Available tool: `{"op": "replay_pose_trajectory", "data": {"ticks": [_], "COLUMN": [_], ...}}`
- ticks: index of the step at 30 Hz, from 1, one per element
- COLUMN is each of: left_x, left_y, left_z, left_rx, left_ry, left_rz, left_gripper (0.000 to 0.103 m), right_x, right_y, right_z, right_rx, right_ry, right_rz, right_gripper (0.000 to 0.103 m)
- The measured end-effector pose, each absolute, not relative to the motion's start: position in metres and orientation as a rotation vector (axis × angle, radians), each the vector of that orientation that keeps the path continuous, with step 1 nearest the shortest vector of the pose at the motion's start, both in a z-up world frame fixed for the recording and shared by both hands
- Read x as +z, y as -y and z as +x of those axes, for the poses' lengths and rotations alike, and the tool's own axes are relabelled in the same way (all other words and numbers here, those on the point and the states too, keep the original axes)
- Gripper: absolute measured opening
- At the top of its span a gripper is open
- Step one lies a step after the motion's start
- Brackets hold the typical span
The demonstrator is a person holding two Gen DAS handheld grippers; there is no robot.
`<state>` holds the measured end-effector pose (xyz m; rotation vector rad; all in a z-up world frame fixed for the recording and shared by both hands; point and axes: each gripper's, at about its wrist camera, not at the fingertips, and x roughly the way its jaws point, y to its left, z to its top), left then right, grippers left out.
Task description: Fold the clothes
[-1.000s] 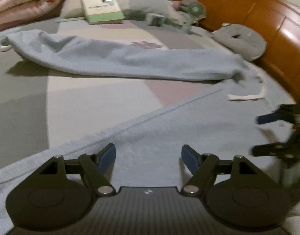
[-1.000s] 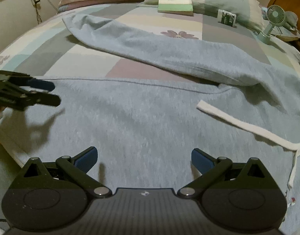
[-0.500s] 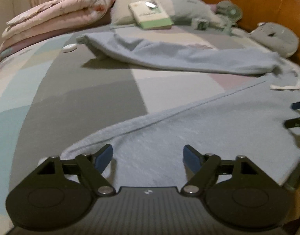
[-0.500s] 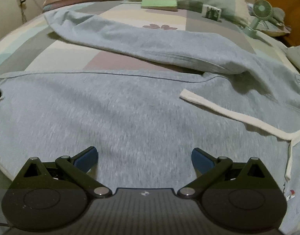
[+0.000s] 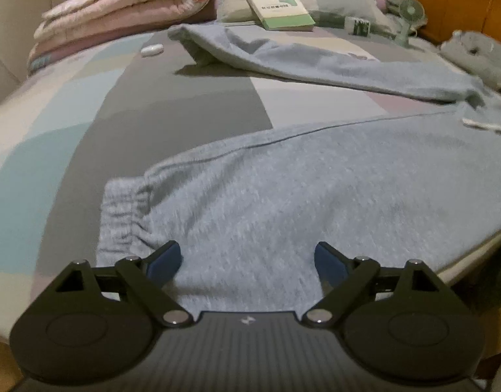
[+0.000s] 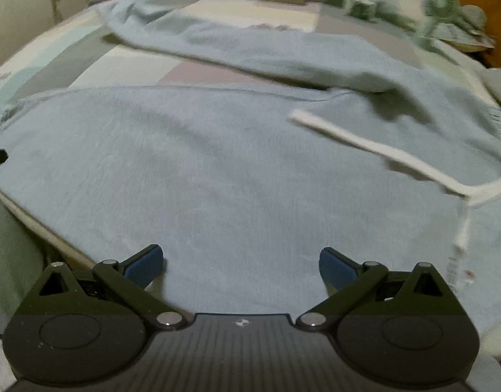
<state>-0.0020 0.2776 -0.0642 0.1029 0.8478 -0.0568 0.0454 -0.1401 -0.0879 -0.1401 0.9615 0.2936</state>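
Lying spread on the bed (image 5: 185, 104), the blue sweatpants (image 5: 315, 189) are running lengthwise along its near edge: the left gripper (image 5: 247, 259), jaws wide and empty, is hovering nearest the cuff (image 5: 123, 215); the right gripper (image 6: 240, 263), equally wide, is hovering towards the drawstring (image 6: 381, 153).

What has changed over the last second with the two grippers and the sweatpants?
The left gripper has swung left along the near leg of the sweatpants and now hangs over it beside the elastic cuff, which was out of its view before. The right gripper has edged closer over the waist end, near the white drawstring. Both stayed open; nothing was grasped. The pants lie as before, legs apart.
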Motion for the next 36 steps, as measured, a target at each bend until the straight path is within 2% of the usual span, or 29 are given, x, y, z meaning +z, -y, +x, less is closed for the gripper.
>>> {"op": "replay_pose_trajectory", "data": {"ticks": [7, 13, 15, 18, 24, 36], "left_x": [-0.015, 0.008, 0.005, -0.008, -0.042, -0.073], "left_y": [-0.223, -0.136, -0.107, -0.064, -0.009, 0.017], "left_z": [0.015, 0.047, 0.057, 0.070, 0.088, 0.102], "left_rx": [-0.162, -0.307, -0.349, -0.390, -0.354, -0.252], "left_ry": [-0.755, -0.733, -0.737, -0.764, -0.854, -0.923], "left_rz": [0.160, 0.195, 0.189, 0.182, 0.196, 0.189], "left_gripper": [0.089, 0.089, 0.089, 0.089, 0.089, 0.089], "right_x": [-0.051, -0.068, -0.076, -0.094, -0.087, -0.077], "right_y": [0.245, 0.326, 0.351, 0.370, 0.376, 0.385], "right_z": [0.052, 0.099, 0.114, 0.121, 0.107, 0.090], "right_rx": [0.072, 0.083, 0.090, 0.021, 0.049, 0.072], "right_ry": [-0.835, -0.860, -0.869, -0.915, -0.870, -0.823], "right_rz": [-0.097, 0.135, 0.211, 0.174, 0.072, -0.082], "right_gripper": [0.103, 0.103, 0.103, 0.103, 0.103, 0.103]}}
